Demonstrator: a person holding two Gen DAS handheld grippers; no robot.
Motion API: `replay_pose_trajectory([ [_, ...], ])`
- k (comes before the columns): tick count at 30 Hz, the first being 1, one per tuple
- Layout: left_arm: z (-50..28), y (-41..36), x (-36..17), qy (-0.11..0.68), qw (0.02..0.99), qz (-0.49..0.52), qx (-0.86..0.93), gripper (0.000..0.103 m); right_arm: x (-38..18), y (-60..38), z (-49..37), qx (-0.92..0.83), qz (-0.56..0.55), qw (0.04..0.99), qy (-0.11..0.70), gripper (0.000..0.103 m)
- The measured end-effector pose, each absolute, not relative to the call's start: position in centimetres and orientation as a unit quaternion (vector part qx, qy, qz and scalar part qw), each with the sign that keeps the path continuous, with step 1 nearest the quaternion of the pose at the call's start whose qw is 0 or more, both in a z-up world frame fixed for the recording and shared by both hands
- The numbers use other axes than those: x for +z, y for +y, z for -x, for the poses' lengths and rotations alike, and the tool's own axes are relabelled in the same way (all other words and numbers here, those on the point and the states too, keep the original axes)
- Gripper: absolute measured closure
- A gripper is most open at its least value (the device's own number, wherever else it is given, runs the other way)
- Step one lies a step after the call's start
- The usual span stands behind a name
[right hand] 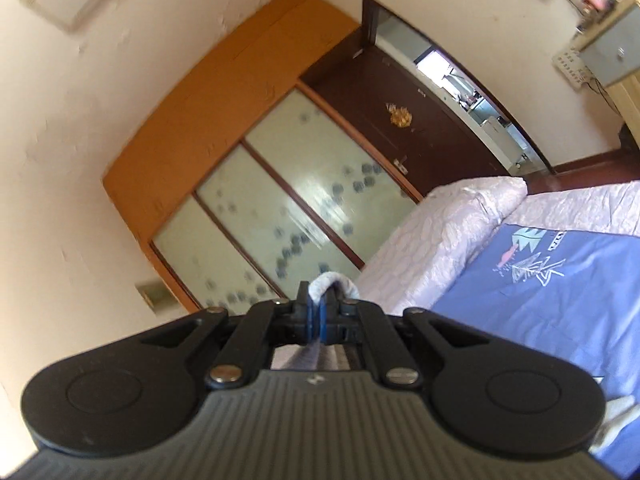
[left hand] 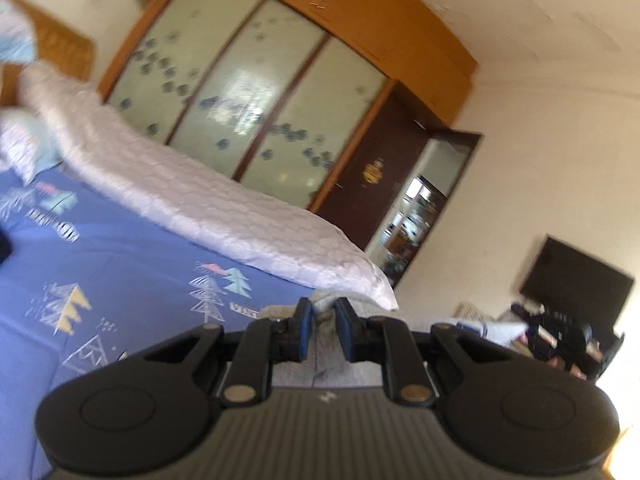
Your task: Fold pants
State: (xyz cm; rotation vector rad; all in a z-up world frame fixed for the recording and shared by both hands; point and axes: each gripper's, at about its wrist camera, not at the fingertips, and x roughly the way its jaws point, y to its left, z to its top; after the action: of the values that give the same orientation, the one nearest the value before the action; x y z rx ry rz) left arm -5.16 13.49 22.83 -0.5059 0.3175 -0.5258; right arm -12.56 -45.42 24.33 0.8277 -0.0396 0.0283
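Note:
The pants are light grey fabric. In the left wrist view my left gripper [left hand: 323, 312] has its blue pads a small gap apart with a fold of the grey pants [left hand: 325, 350] running between and below them. In the right wrist view my right gripper [right hand: 319, 300] is shut on the pants, and a looped edge of the grey fabric [right hand: 334, 283] sticks out past the fingertips. Both grippers are raised and tilted above the bed. Most of the pants are hidden under the gripper bodies.
A blue patterned bedsheet [left hand: 120, 264] covers the bed, with a long white quilt [left hand: 208, 196] along its far side. A wooden wardrobe with glass sliding doors [left hand: 256, 96] stands behind. A dark open door [right hand: 420, 120] and a wall television [left hand: 576, 292] are to the right.

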Motion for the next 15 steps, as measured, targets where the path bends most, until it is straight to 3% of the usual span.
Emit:
replay_pose_trajectory([
  [10,1.9,21.4,27.2,0.085,0.956,0.256,-0.115,0.089,28.4,-37.6,-0.1,0.157,-0.357,0.92,0.037,0.097],
  [12,-0.6,21.7,27.3,0.082,0.966,0.24,-0.054,0.085,29.0,-35.0,-4.1,0.195,-0.332,0.921,0.059,0.091],
  [14,-3.6,21.5,25.7,0.105,0.971,0.216,0.011,0.07,28.2,-32.4,-9.0,0.184,-0.278,0.938,0.099,0.071],
  [15,-5.2,21.3,24.5,0.133,0.97,0.202,0.036,0.066,27.2,-31.6,-10.5,0.158,-0.263,0.944,0.119,0.07],
])
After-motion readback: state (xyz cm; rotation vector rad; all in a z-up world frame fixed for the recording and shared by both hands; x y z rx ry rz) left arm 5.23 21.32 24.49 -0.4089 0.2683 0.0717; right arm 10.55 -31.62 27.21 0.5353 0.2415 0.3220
